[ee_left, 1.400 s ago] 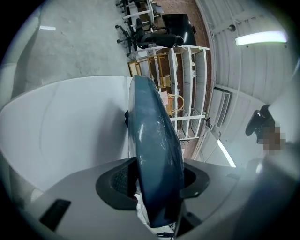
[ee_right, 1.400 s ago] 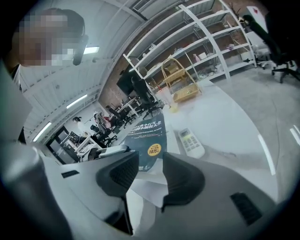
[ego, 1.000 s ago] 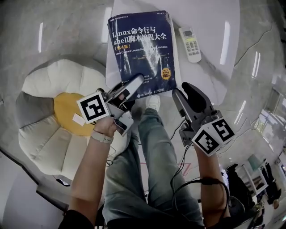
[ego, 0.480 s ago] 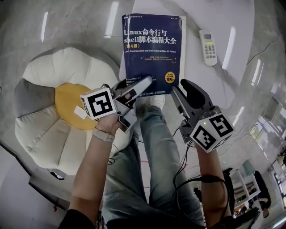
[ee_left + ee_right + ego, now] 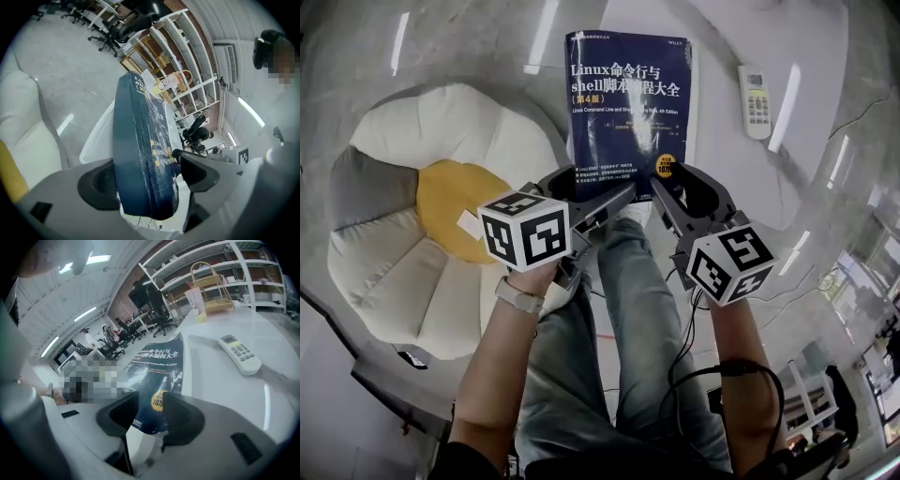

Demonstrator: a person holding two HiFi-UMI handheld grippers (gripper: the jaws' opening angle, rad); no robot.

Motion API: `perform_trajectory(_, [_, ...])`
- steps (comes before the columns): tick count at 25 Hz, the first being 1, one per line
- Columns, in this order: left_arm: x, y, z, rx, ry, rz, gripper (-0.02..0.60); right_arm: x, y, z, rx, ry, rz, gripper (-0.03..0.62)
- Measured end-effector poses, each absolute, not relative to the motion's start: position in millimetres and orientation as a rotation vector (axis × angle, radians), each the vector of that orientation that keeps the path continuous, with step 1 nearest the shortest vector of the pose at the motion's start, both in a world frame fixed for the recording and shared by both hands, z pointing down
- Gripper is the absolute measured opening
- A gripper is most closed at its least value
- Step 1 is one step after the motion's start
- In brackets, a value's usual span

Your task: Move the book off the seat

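at the book point(image 5: 626, 103), right gripper point(image 5: 672, 180) tilts down

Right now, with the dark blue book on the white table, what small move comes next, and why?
Probably draw the left gripper back. Its jaws have just been opening and stand apart around the edge of the dark blue book, which lies on the white table, off the white cushion seat.

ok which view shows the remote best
The right gripper view: the remote lies whole and close, its screen and buttons plain. The head view shows the remote whole too, but smaller, right of the book. The left gripper view does not show it.
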State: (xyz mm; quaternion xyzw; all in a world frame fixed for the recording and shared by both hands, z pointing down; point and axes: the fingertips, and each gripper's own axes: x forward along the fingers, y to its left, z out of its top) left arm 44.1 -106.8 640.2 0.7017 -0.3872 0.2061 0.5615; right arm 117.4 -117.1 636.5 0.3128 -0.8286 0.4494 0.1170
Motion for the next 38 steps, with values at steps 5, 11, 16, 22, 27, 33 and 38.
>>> perform_trajectory(5, [27,-100,642,1.640,-0.986,0.569,0.383,123,-122,640,0.908,-2.416,1.393,0.149])
perform_trajectory(11, [-10,-83,626,1.619,-1.069,0.576,0.382,126,-123,639,0.904,-2.401,1.403,0.149])
perform_trajectory(16, [-40,-71,604,1.611,-1.166,0.500,0.382,121,-122,621,0.894,-2.434,1.342,0.149])
perform_trajectory(22, [-74,-38,567,1.614,-1.258,0.384,0.382,77,-101,583,0.779,-2.511,1.212,0.149])
perform_trajectory(27, [-112,9,542,1.606,-1.330,0.322,0.382,18,-67,555,0.655,-2.569,1.167,0.149])
perform_trajectory(33, [-164,71,505,1.581,-1.453,0.196,0.380,-60,-14,520,0.437,-2.633,1.066,0.149])
perform_trajectory(38, [-205,122,460,1.576,-1.543,0.103,0.377,-116,37,482,0.291,-2.666,1.016,0.147])
